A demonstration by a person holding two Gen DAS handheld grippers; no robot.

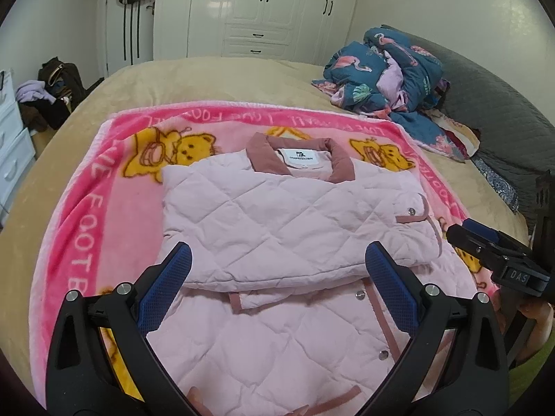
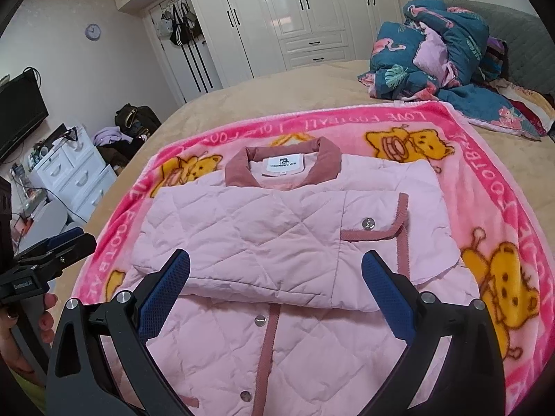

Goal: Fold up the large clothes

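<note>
The pink quilted jacket (image 1: pixel 277 222) is laid collar-away, long axis running straight out from both wide-open, empty grippers, left gripper (image 1: pixel 277 287) and right gripper (image 2: pixel 275 287) about equally near.

My jacket (image 1: pixel 277 228) runs off the bottom edge in both views, so I can't see its hem. Its label (image 2: pixel 283 165) is too small to read. My left gripper (image 2: pixel 52 256) is cut by the right view's left edge.
</note>
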